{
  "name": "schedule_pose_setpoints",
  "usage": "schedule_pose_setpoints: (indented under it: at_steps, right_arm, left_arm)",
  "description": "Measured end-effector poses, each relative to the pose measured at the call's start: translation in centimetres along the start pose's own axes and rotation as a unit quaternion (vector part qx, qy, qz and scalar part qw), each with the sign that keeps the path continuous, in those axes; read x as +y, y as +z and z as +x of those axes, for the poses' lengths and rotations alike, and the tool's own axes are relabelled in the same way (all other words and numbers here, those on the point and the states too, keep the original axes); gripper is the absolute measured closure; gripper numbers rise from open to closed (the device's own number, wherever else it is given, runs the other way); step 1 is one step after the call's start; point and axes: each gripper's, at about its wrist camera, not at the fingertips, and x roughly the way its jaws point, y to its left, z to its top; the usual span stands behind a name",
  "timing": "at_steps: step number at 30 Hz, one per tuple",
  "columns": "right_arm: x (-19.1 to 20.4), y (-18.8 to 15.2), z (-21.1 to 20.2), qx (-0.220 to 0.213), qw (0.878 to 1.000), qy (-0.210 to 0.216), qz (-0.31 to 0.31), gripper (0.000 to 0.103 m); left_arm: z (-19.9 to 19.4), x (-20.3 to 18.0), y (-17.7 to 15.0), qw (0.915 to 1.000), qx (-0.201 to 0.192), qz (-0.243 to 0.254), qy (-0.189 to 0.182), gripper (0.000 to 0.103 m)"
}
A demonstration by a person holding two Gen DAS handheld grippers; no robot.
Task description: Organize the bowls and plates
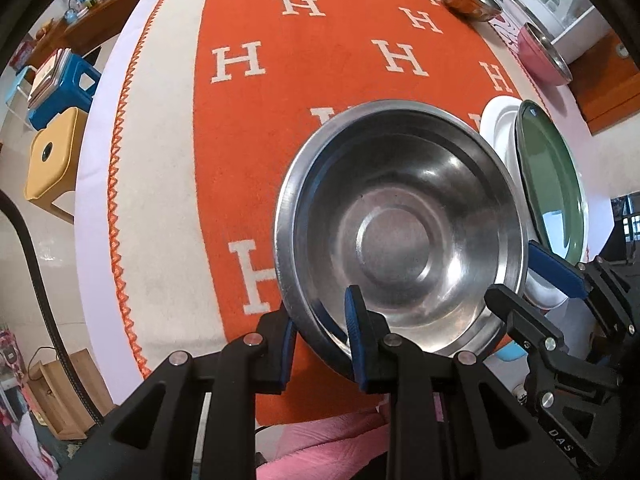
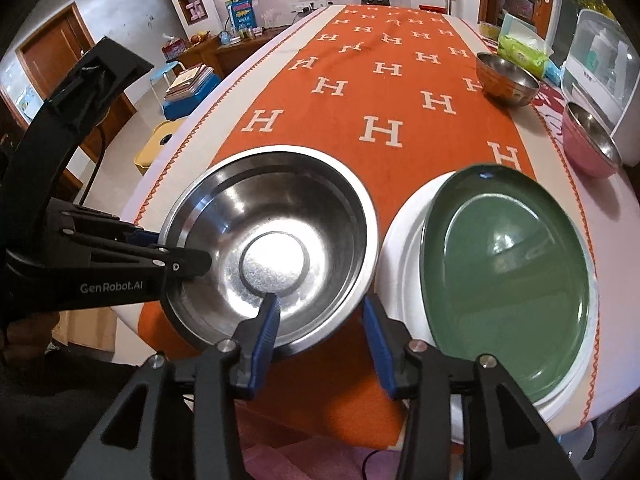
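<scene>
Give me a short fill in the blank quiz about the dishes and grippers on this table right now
1. The left gripper is shut on the rim of the ____ bowl.
2. The green plate lies on top of a ____ plate.
3. The right gripper has its jaws ____, one finger inside the bowl and one outside.
4. The runner is orange with white letter ____ marks.

Missing words: steel; white; open; H
</scene>
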Motion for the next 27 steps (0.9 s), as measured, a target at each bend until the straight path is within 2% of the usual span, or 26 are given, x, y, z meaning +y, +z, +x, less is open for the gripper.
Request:
schedule_pose_setpoints:
  at_steps: [3,7,11,15,19,27]
  right_arm:
    - [-0.1,0.1,-0.1,0.000,1.000,-0.006,-0.004,0.058]
    - [-0.3,0.1,-0.3,-0.003,1.000,-0.011,-0.003,0.058]
    - [-0.6,0.1,-1.1,-0.016,1.000,-0.017,0.001,0.058]
    - [-1.3,-0.1,-2.5,-0.041,0.999,-0.021,0.007,0.058]
    - [-2.3,-0.4,-3.5,-0.059,0.998,-0.025,0.022,0.058]
    - [-6.1,-1.1,-6.4,-0.097,0.992,-0.044,0.061,0.058]
  left_arm:
    - [-0.3,0.4,0.1,0.9999,-0.010,-0.005,-0.003,0.079]
    - [-1.5,0.9,0.1,0.9991,-0.038,-0.010,-0.018,0.071]
    - [-2.8,0.8,0.2,0.9973,-0.067,-0.016,-0.024,0.068]
    - [-4.5,0.8,0.1,0.9936,-0.106,-0.022,-0.032,0.055]
    - [-6.1,0.2,0.2,0.9888,-0.142,-0.016,-0.041,0.055]
    - [-8.4,-2.9,0.5,0.9834,-0.172,-0.014,-0.055,0.054]
